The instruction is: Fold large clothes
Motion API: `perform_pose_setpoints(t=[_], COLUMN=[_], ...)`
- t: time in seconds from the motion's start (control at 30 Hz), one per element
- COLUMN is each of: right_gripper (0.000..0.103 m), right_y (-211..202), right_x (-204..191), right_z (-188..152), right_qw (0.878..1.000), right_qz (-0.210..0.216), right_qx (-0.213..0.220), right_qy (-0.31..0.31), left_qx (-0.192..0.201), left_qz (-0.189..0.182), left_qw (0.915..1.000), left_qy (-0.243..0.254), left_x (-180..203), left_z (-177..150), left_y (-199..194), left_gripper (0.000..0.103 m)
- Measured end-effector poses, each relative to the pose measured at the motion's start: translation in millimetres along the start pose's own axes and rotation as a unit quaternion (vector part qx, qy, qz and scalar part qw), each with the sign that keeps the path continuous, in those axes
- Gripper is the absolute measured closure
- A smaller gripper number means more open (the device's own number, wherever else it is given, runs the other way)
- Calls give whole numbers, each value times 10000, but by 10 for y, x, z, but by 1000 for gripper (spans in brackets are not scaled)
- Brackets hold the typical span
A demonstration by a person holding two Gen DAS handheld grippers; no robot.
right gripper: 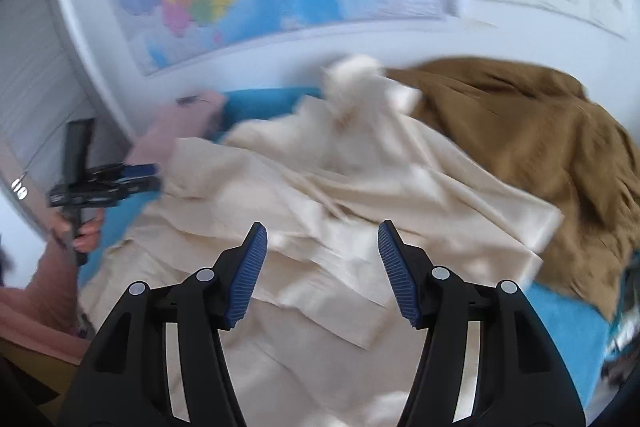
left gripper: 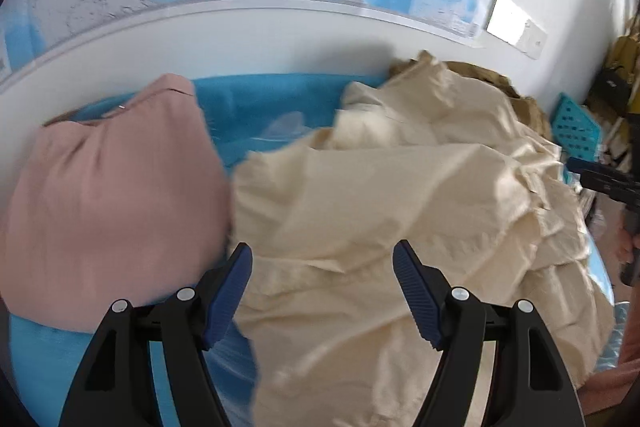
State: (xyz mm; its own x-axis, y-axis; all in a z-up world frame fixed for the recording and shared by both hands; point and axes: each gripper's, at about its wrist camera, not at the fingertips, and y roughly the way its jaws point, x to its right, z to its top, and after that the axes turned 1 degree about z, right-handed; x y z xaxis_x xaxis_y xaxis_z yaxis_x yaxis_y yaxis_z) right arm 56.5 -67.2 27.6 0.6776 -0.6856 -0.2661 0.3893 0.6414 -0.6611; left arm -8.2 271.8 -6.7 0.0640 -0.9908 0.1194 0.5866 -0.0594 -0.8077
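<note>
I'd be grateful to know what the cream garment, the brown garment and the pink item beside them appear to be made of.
Cream garment: thin woven cloth, probably cotton; matte, with sharp creases and flat folds.
Brown garment: heavier matte fabric, possibly brushed cotton or corduroy; blur hides the weave.
Pink item: soft, smooth matte textile, plump and rounded like a cushion or bundled cloth; fibre unclear.

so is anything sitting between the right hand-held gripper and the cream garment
Nothing visible. The right hand-held gripper is open directly above the cream garment; the brown garment lies off to its right and the pink garment to the left.
</note>
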Motion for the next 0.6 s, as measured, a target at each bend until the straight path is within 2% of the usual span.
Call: perform_pose_setpoints(t=[0.1, 0.17, 0.23, 0.27, 0.3, 0.37, 0.43, 0.5, 0.57, 0.6], right_gripper=[46, 49, 56, 62, 64, 66, 66, 66, 66, 66], right_y=[319, 650, 989, 1077, 1160, 1222, 1186, 1158, 1138, 1122], right_x=[-209, -250, -196, -147, -75, 51, 86, 65, 41, 28], right_z=[62, 69, 13, -7, -41, -80, -80, -91, -97, -86], right_qw=[9986, 9966, 9932, 9929, 9928, 9943, 9954, 9953, 9951, 9952], right_qz=[-52, -108, -361, -371, -381, -212, -123, -169, -195, -194], right_qx=[-198, -508, -832, -904, -974, -995, -930, -916, -927, -918], right_qy=[-484, -646, -736, -679, -581, -319, -193, -253, -283, -285], left_qx=[47, 118, 81, 39, -15, -308, -603, -856, -1021, -1046], left_qz=[299, 506, 510, 510, 549, 446, 353, 321, 249, 184], left_qw=[9995, 9985, 9985, 9984, 9982, 9982, 9971, 9940, 9907, 9901], left_qy=[80, 200, 193, 224, 249, 268, 307, 608, 868, 921], left_x=[-43, -89, -172, -216, -250, -290, -282, -190, -90, -53], left_z=[166, 284, 425, 510, 580, 688, 748, 727, 654, 621], left_y=[43, 60, 121, 181, 248, 436, 636, 821, 950, 984], left_gripper=[32, 31, 29, 29, 28, 23, 23, 23, 41, 56])
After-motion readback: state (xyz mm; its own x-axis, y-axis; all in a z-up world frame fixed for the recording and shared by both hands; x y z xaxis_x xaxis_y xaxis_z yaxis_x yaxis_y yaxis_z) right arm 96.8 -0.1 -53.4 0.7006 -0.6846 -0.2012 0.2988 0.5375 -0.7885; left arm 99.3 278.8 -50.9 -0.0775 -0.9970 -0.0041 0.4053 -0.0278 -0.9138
